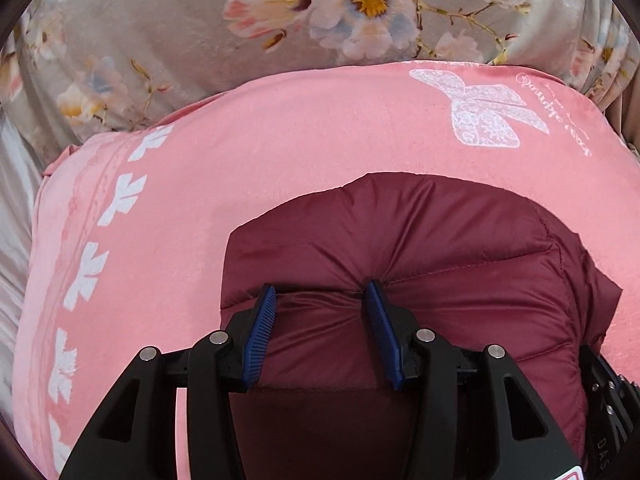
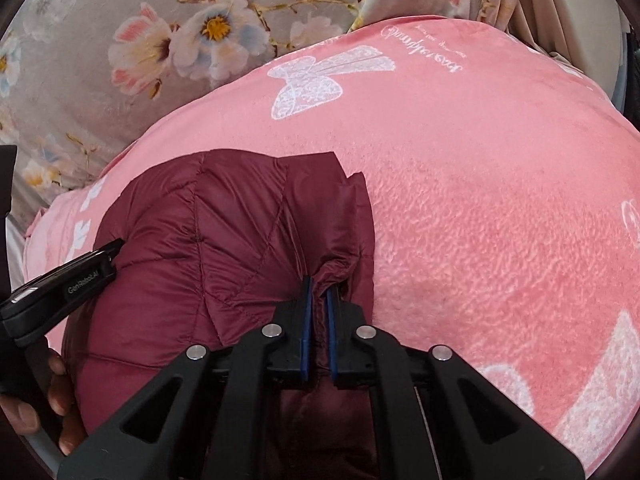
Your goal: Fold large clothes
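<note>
Two grippers work on one maroon quilted jacket (image 1: 400, 248), which lies bunched on a pink blanket (image 1: 280, 152) printed with white bows. The blanket covers a bed with a grey floral sheet (image 1: 160, 20).

The left gripper (image 1: 322, 300) stands about half open, its blue pads (image 1: 260, 328) straddling a puffed fold of the jacket; the pads dent the padding on both sides, so the fabric sits pinched between them. In the right wrist view this gripper shows at the left edge, with a hand (image 2: 56, 392) wrapped round its grip.

The right gripper (image 2: 318, 300) is nearly closed, its pads nipping a thin gathered ridge of the jacket near the garment's right edge, close to a flap of collar or hem (image 2: 352, 200). Creases radiate from that pinch across the quilting.

The jacket lies toward the near side of the blanket, with bare pink plush beyond and to the right.
</note>
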`<state>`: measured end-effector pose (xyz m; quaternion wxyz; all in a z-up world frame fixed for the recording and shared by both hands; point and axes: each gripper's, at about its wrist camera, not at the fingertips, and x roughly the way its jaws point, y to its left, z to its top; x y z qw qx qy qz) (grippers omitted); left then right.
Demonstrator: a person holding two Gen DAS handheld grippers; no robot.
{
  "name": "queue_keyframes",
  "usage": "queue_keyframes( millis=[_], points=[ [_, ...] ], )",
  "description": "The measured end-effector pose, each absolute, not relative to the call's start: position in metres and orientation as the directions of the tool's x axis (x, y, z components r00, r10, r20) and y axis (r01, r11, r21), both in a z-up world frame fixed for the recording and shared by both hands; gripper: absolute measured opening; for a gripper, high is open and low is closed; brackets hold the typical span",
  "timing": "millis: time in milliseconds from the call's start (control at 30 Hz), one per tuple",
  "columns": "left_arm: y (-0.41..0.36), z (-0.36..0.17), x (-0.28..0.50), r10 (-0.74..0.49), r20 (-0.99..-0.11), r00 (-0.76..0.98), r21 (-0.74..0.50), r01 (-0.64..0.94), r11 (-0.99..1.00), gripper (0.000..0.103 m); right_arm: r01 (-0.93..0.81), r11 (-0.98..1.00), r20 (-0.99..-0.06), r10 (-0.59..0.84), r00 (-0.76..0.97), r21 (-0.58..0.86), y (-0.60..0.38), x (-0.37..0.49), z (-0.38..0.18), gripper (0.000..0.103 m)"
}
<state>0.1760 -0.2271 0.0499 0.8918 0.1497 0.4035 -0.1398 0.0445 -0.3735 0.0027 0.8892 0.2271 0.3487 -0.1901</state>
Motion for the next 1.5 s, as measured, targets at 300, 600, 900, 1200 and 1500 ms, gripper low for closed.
queue_keyframes(
  millis=[300, 600, 900, 1200, 1500],
  points=[
    [-0.232, 0.032, 0.174, -0.111, -0.708, 0.698, 0.184, 0.334, 0.925, 0.047, 0.484, 0.834, -0.678, -0.196, 0.709, 0.265, -0.368, 0.048, -0.01, 0.006],
    [-0.199, 0.051, 0.175, -0.17, -0.752, 0.637, 0.076, 0.341, 0.937, 0.074, 0.465, 0.815, -0.684, -0.121, 0.719, 0.345, -0.381, 0.026, 0.001, 0.055],
    [-0.104, 0.035, 0.179, -0.426, -0.825, 0.371, -0.337, 0.281, 0.898, 0.087, 0.367, 0.646, -0.622, 0.218, 0.752, 0.669, -0.406, 0.005, -0.027, 0.073],
    [-0.118, 0.044, 0.17, -0.538, -0.793, 0.284, -0.442, 0.34, 0.83, 0.046, 0.333, 0.673, -0.62, 0.24, 0.747, 0.661, -0.384, 0.019, 0.004, 0.021],
    [-0.109, 0.158, 0.155, -0.61, -0.624, 0.488, -0.338, 0.535, 0.774, 0.028, 0.194, 0.816, -0.488, 0.12, 0.865, 0.544, -0.337, 0.034, 0.116, 0.015]
  ],
)
